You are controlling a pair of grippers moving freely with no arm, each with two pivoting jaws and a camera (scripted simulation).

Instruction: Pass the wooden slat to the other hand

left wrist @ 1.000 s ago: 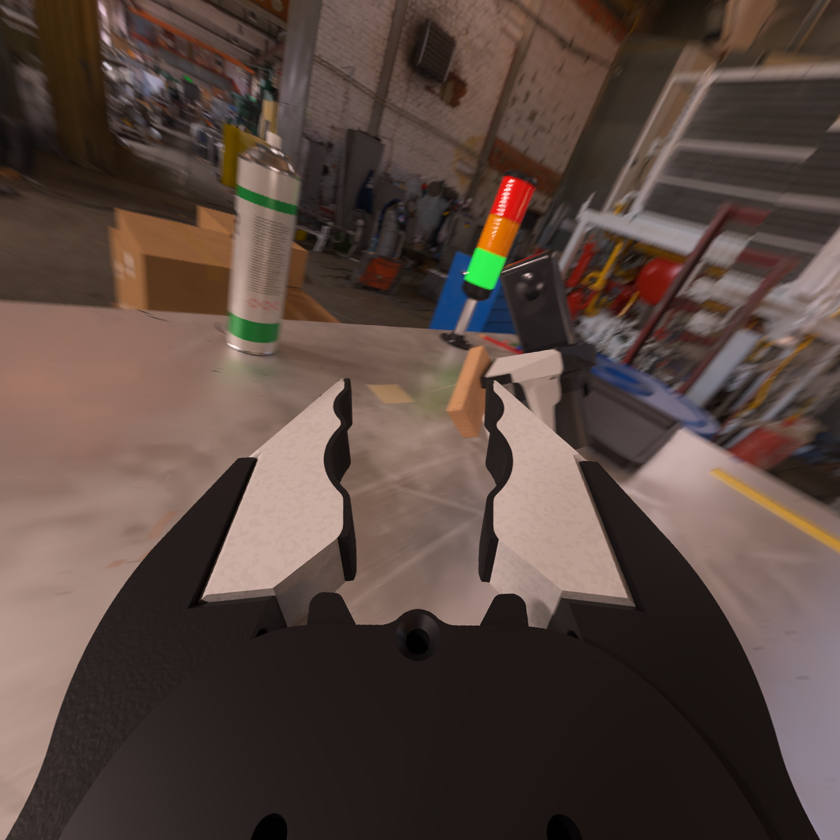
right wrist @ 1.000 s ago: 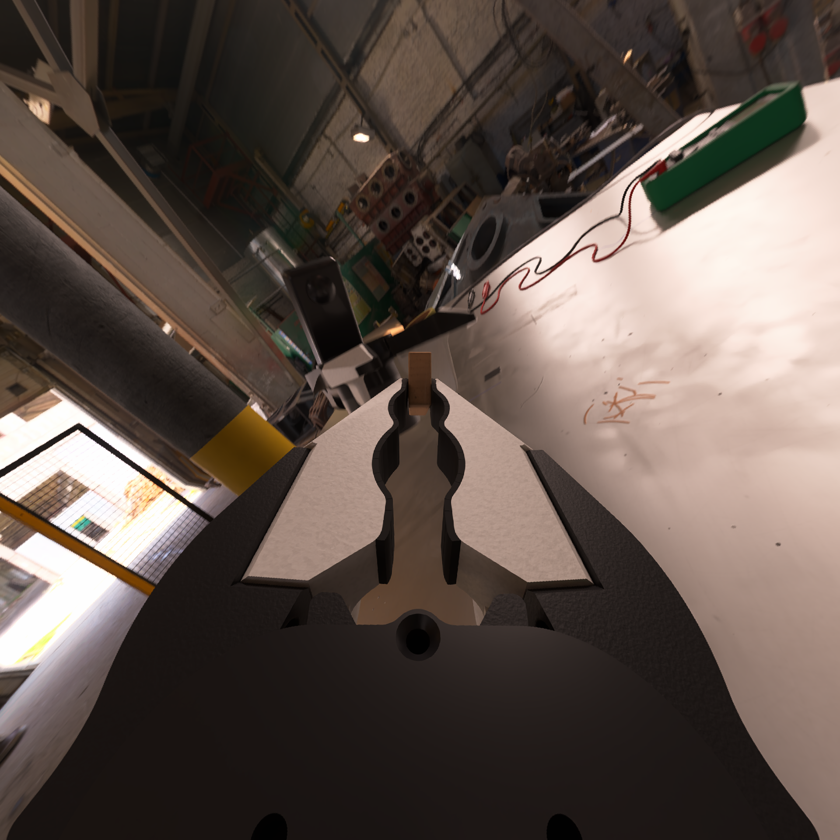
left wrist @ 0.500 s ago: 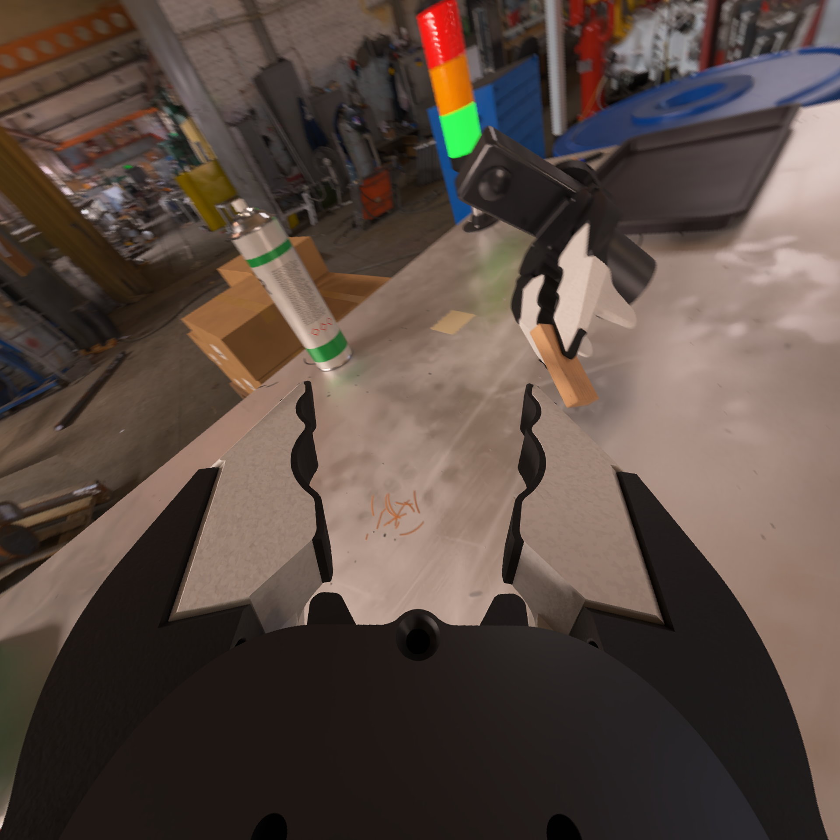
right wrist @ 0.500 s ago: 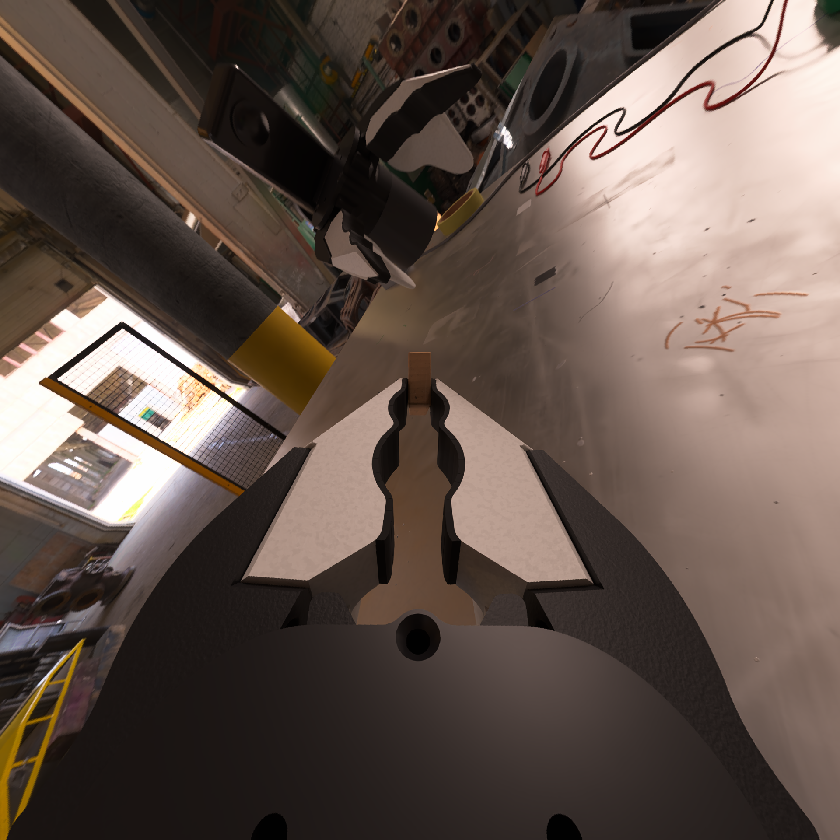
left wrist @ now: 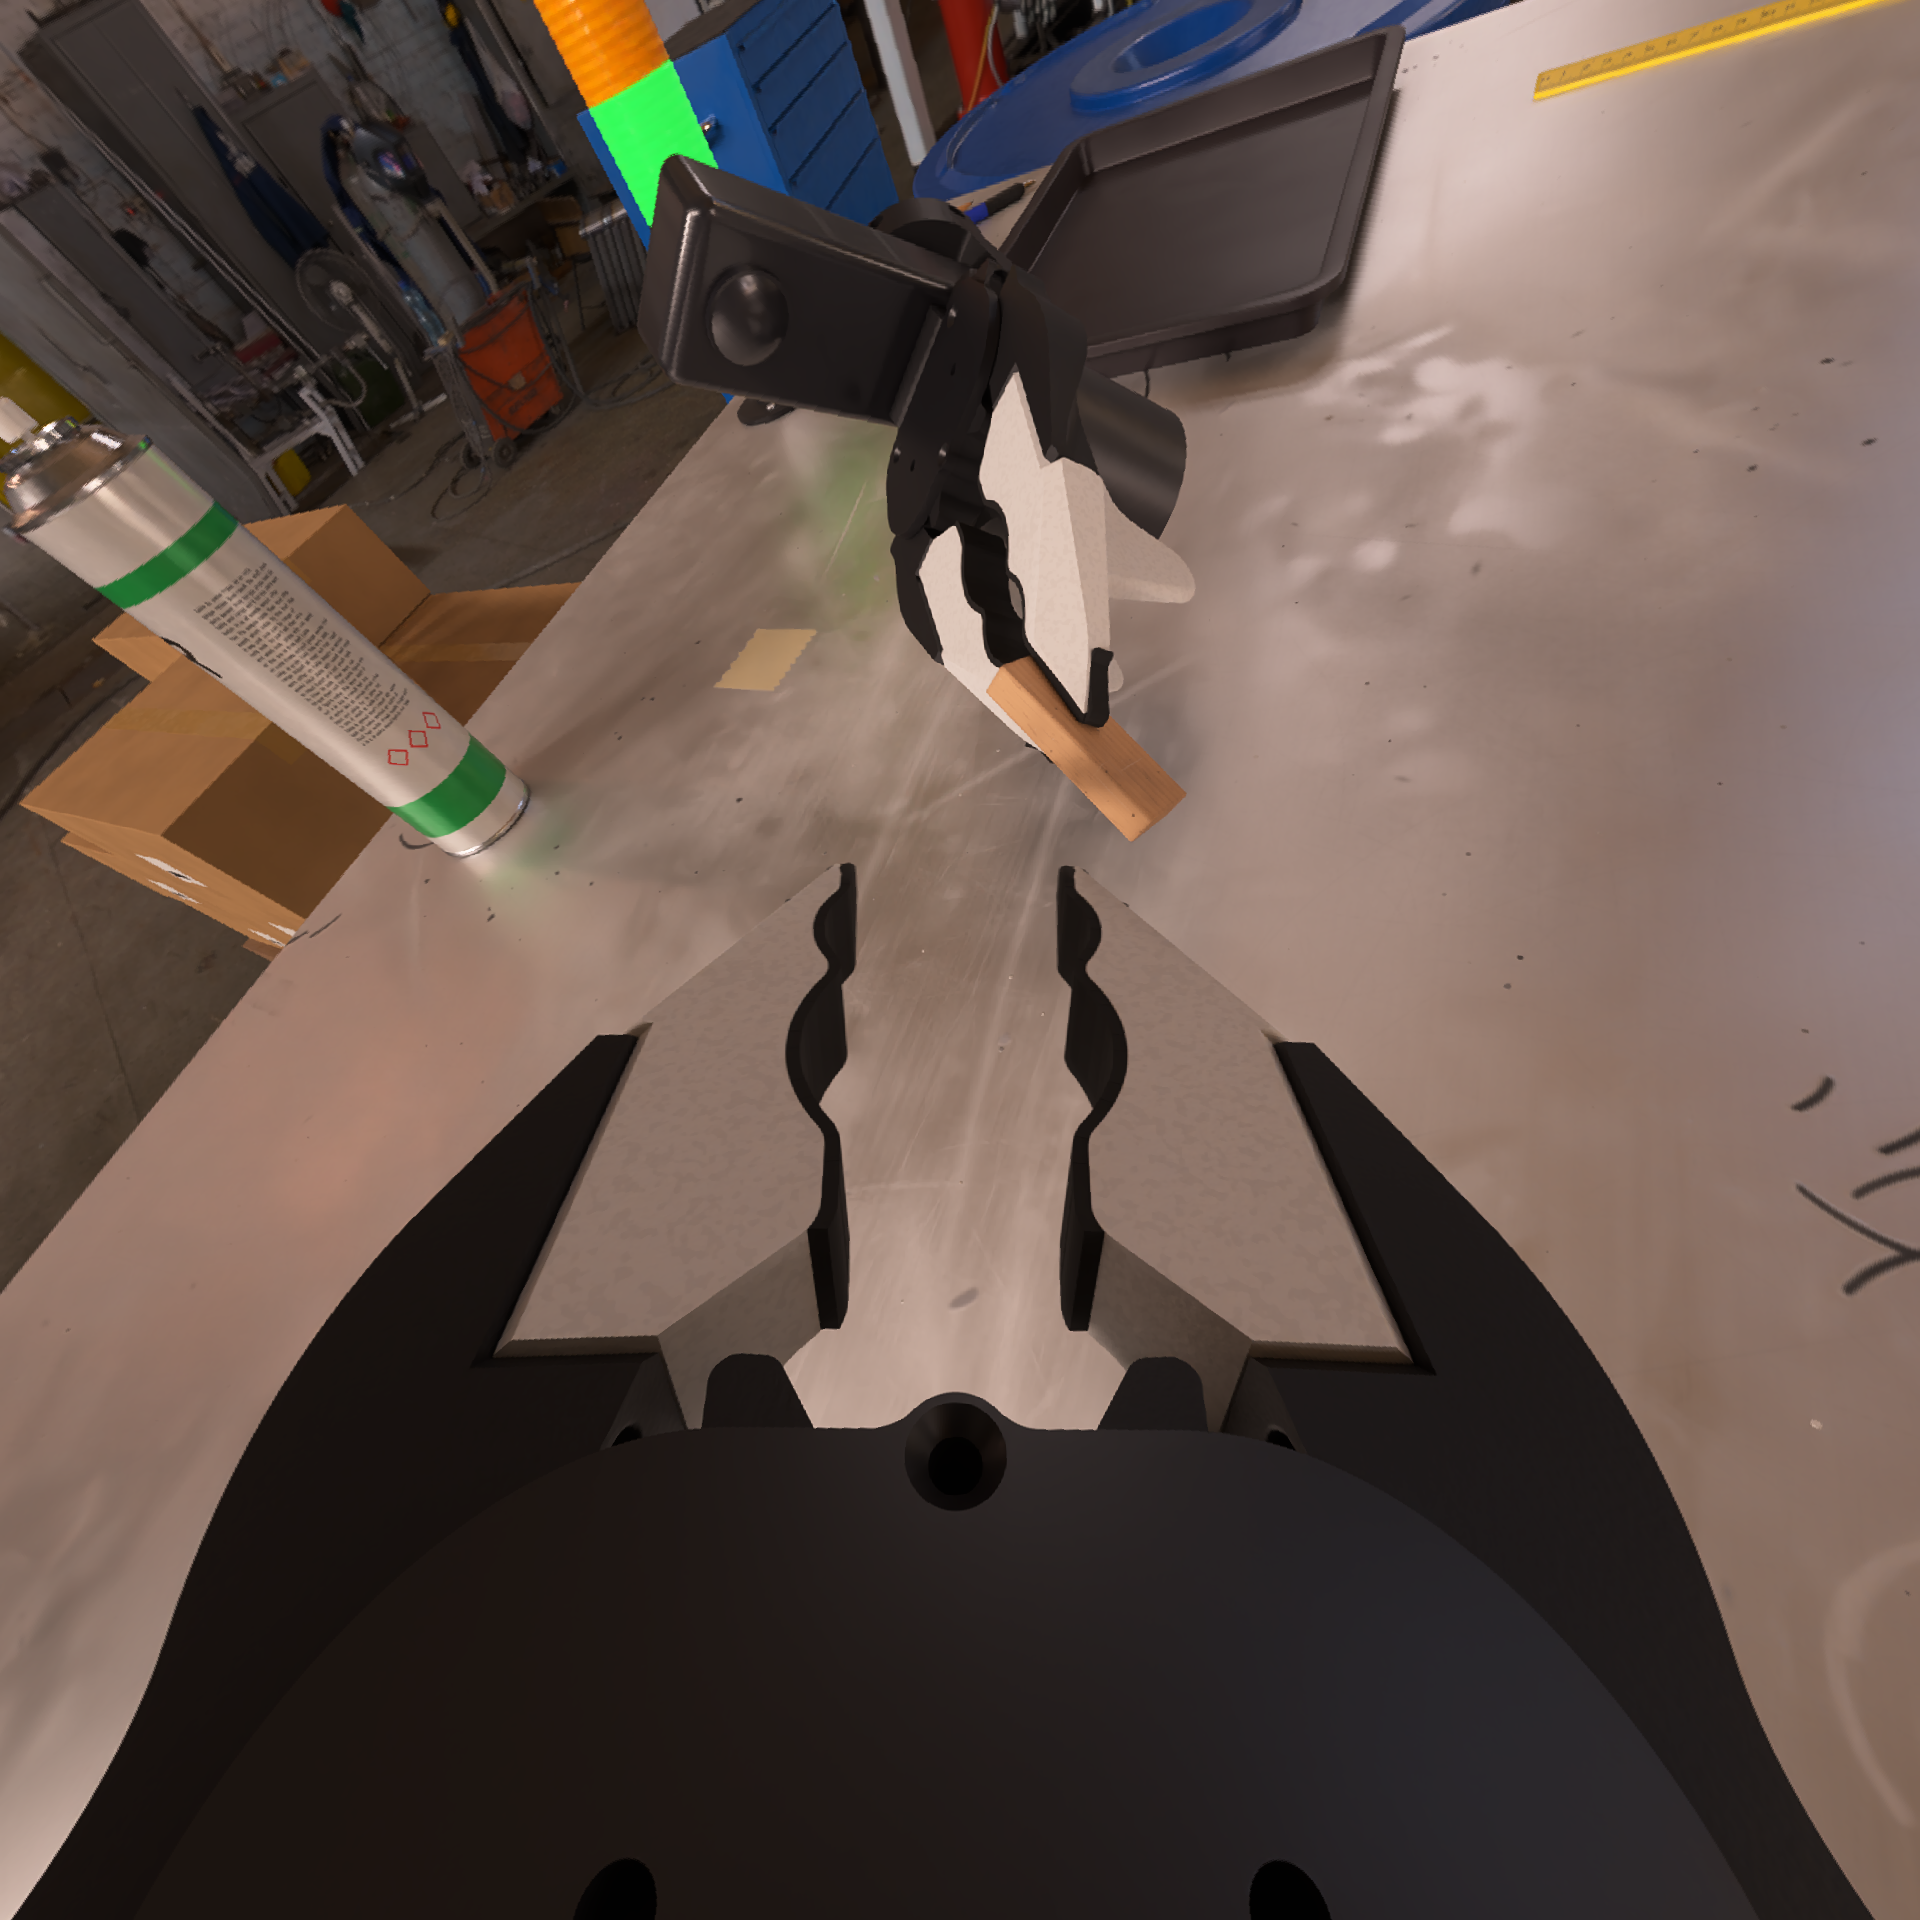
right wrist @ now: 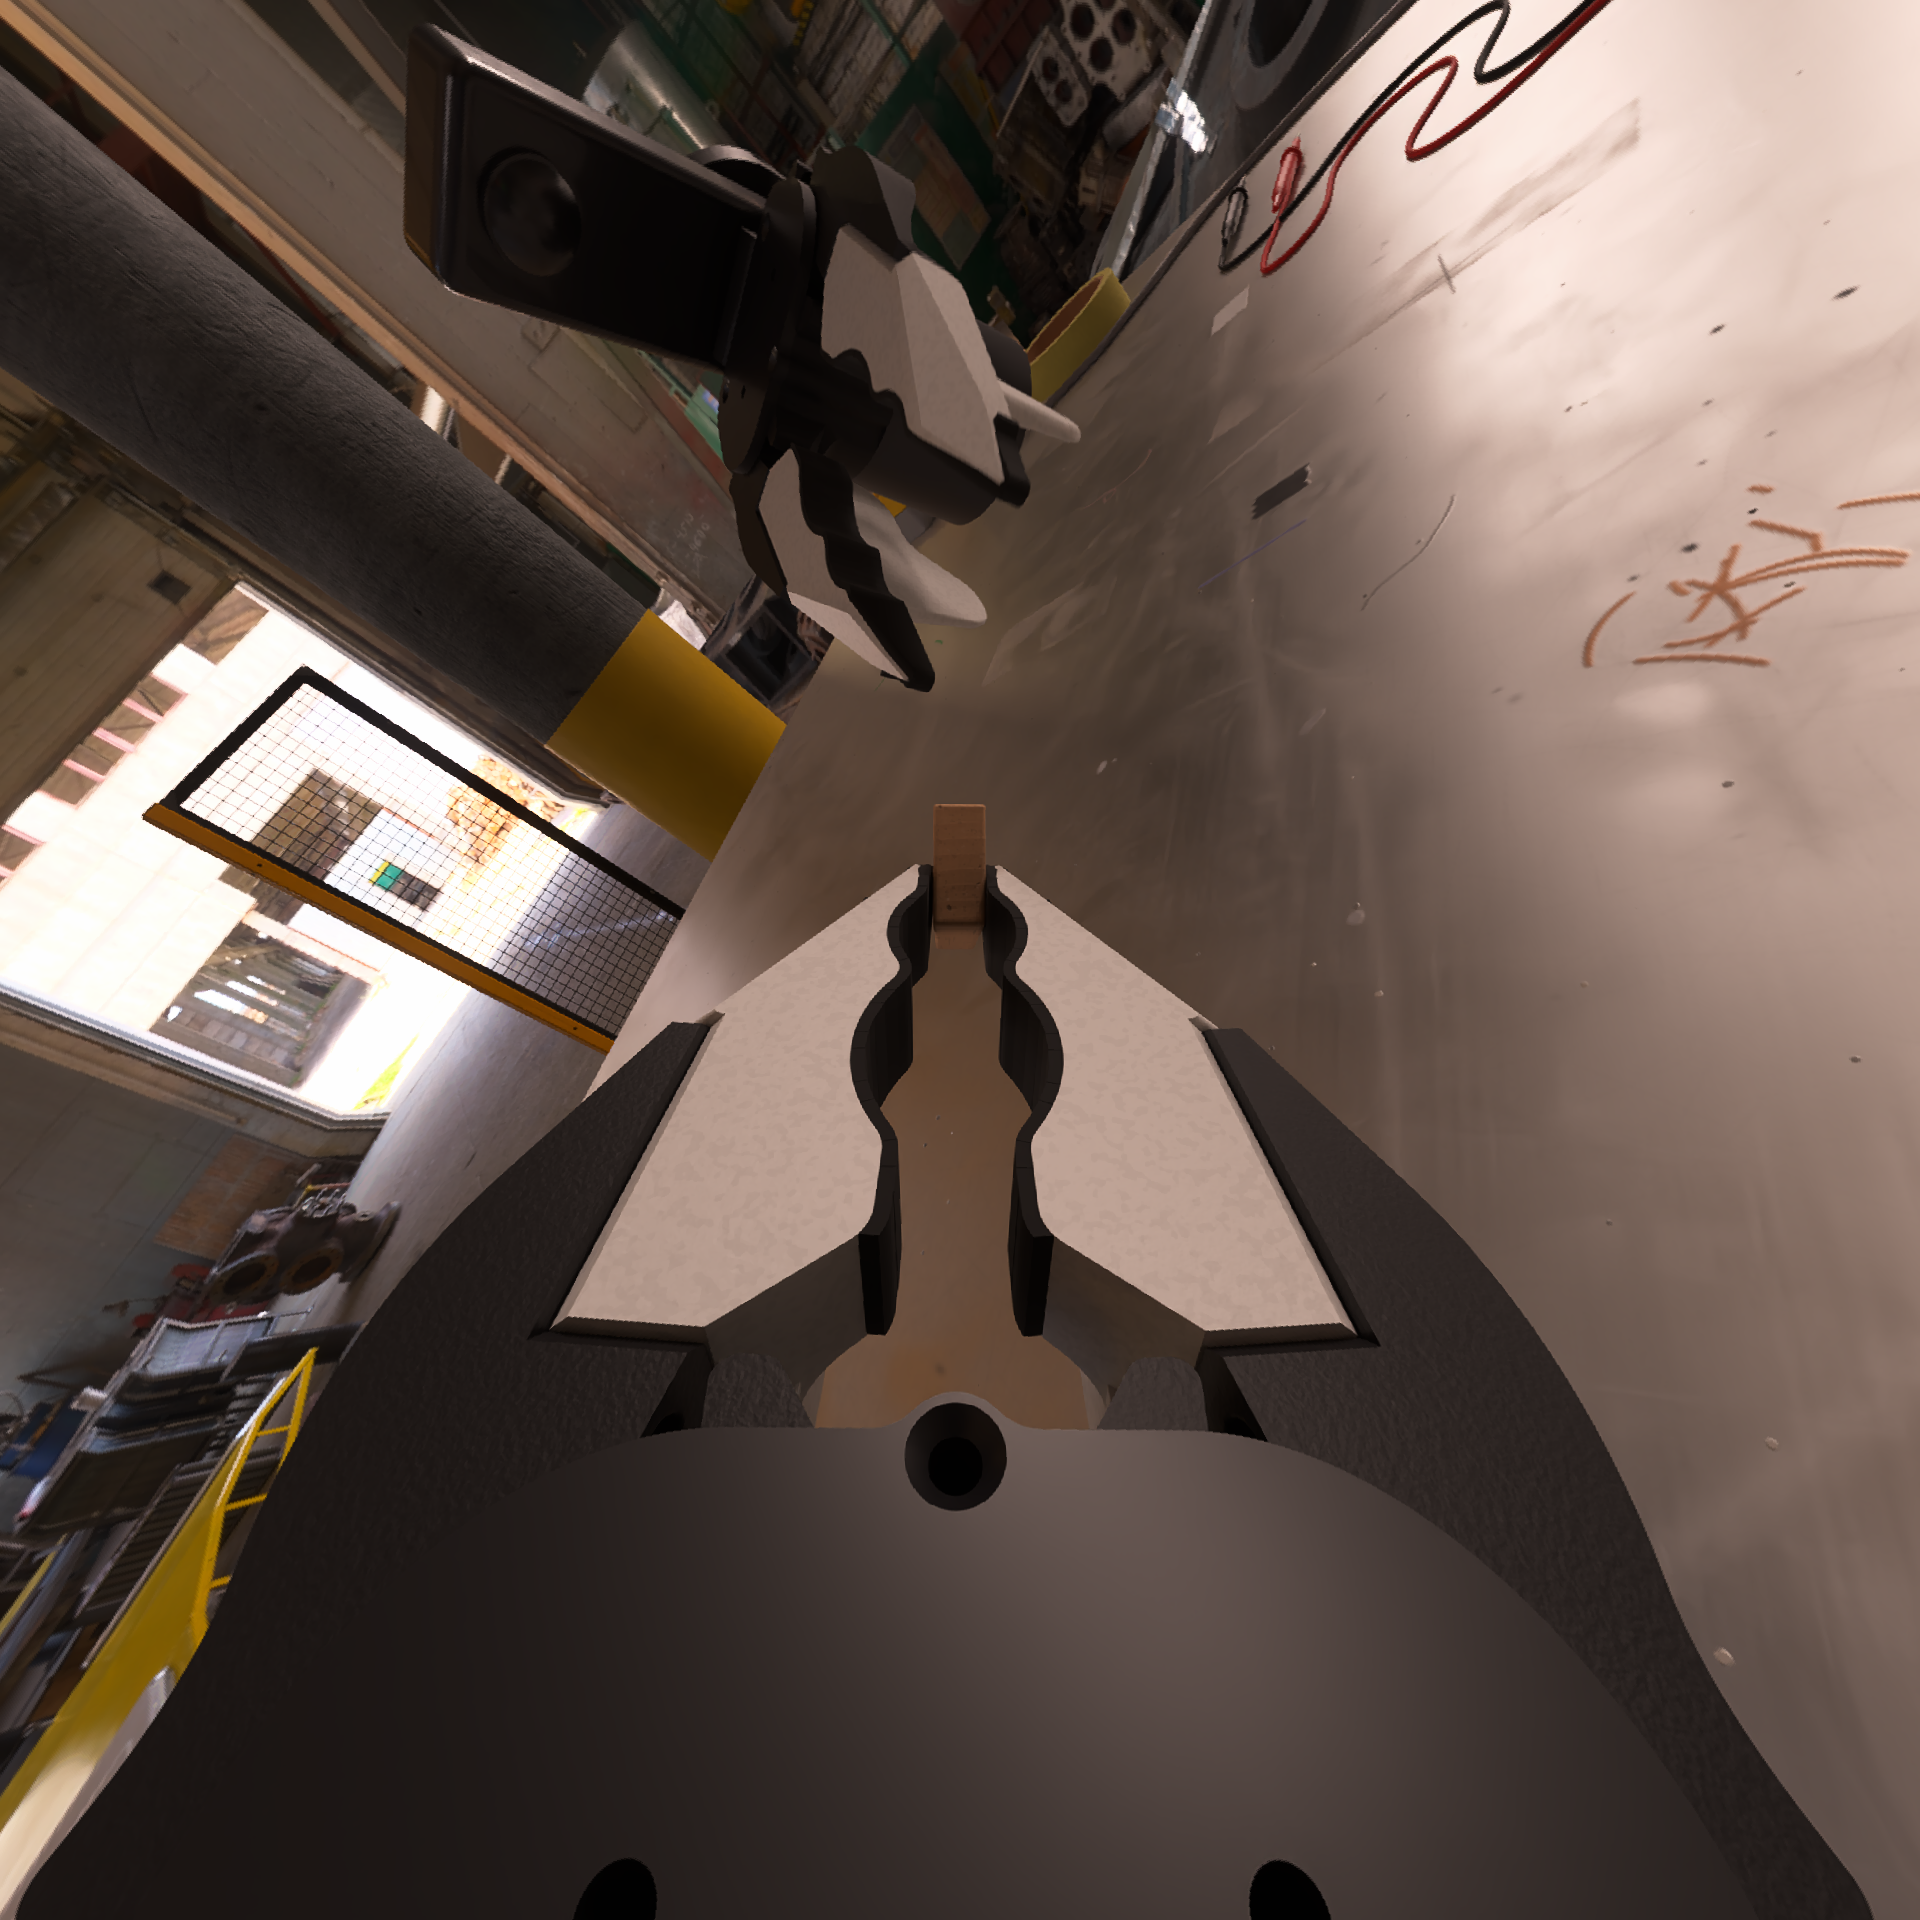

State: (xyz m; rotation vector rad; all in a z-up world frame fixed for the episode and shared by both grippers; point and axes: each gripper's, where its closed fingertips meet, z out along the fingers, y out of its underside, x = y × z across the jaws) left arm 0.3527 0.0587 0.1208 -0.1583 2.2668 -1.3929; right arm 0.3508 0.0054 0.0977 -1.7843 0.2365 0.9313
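Note:
The wooden slat (left wrist: 1101, 764) is a short light-brown strip held above the metal table (left wrist: 1455, 727). My right gripper (left wrist: 1039, 691) is shut on it and its free end points toward me in the left wrist view. In the right wrist view the slat (right wrist: 958, 847) sticks out past my right gripper (right wrist: 958, 883). My left gripper (left wrist: 951, 883) is open and empty, its tips a short way below and left of the slat's free end. In the right wrist view my left gripper (right wrist: 894, 649) hangs open ahead of the slat, apart from it.
A silver spray can with green bands (left wrist: 281, 655) stands at the table's left edge. A dark tray (left wrist: 1247, 208) lies at the far side behind the right gripper. A red and black cable (right wrist: 1382, 135) lies on the table. Cardboard boxes (left wrist: 208, 810) sit on the floor to the left.
The two grippers have drawn closer; the right gripper with the slat now looms larger in the left wrist view. My left jaws have narrowed somewhat but stay open. The right stays shut on the slat.

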